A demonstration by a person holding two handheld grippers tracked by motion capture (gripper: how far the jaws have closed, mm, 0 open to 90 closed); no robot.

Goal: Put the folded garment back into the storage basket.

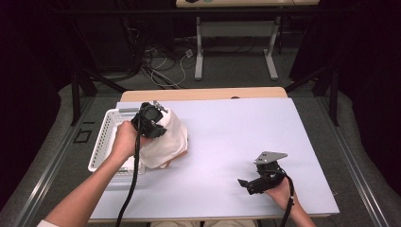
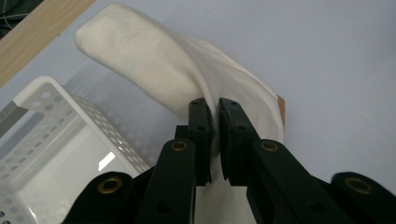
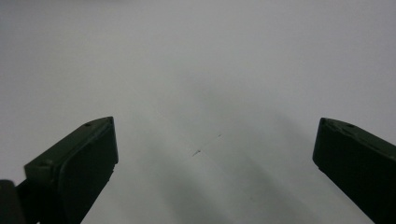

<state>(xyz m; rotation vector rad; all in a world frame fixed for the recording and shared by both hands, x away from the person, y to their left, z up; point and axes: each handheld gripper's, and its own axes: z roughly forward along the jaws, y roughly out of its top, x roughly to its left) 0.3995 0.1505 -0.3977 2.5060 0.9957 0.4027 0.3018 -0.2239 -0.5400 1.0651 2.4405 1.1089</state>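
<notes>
Beyond the white-topped table (image 1: 246, 137) with its wooden far edge lies a grey floor (image 1: 231, 71) strewn with loose cables (image 1: 163, 64). A second table on white metal legs (image 1: 198, 47) stands farther back. Black curtains (image 1: 364, 56) darken both sides.

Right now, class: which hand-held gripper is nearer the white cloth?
Left. The left hand-held gripper is shut on the white cloth beside the basket; the right hand-held gripper rests open, well apart.

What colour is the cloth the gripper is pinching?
Cream white cloth; the left gripper view shows it best.
</notes>
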